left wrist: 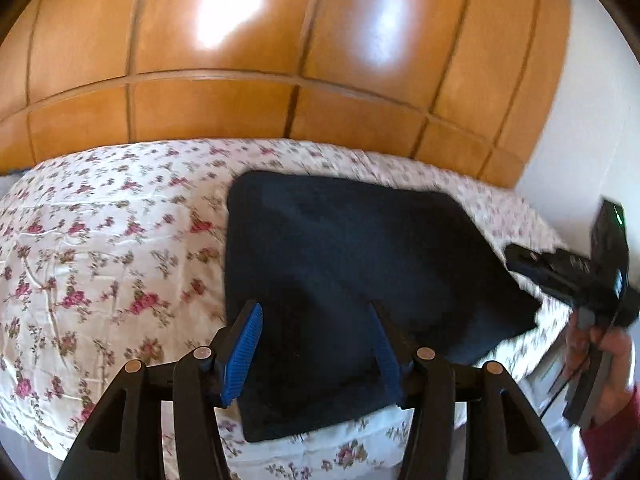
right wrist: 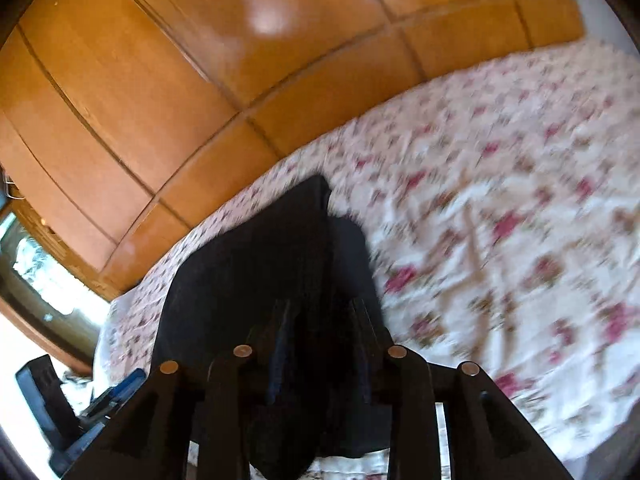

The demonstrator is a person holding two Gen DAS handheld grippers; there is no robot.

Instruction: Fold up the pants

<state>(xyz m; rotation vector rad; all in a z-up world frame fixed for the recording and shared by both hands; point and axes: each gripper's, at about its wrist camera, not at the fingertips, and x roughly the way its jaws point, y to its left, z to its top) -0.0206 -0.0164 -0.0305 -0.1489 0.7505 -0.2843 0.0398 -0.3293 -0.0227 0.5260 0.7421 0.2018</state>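
The dark navy pants [left wrist: 340,248] lie folded into a flat, roughly square packet on the floral bedspread [left wrist: 100,240]. My left gripper [left wrist: 316,308] hovers over the packet's near edge, its blue pads [left wrist: 244,352] wide apart with nothing pinched between them. My right gripper [left wrist: 516,258], held by a hand in a red sleeve, reaches in at the packet's right side. In the right wrist view the pants [right wrist: 248,264] fill the middle, and the right gripper [right wrist: 322,304] stands over them, jaws a little apart and pressing on no cloth. The left gripper [right wrist: 120,392] shows at the lower left.
A glossy wooden wardrobe [left wrist: 240,100] runs along the far side of the bed. A white wall [left wrist: 580,120] closes the right. In the right wrist view the bedspread [right wrist: 500,200] stretches far to the right, and a bright window [right wrist: 32,260] sits at the left.
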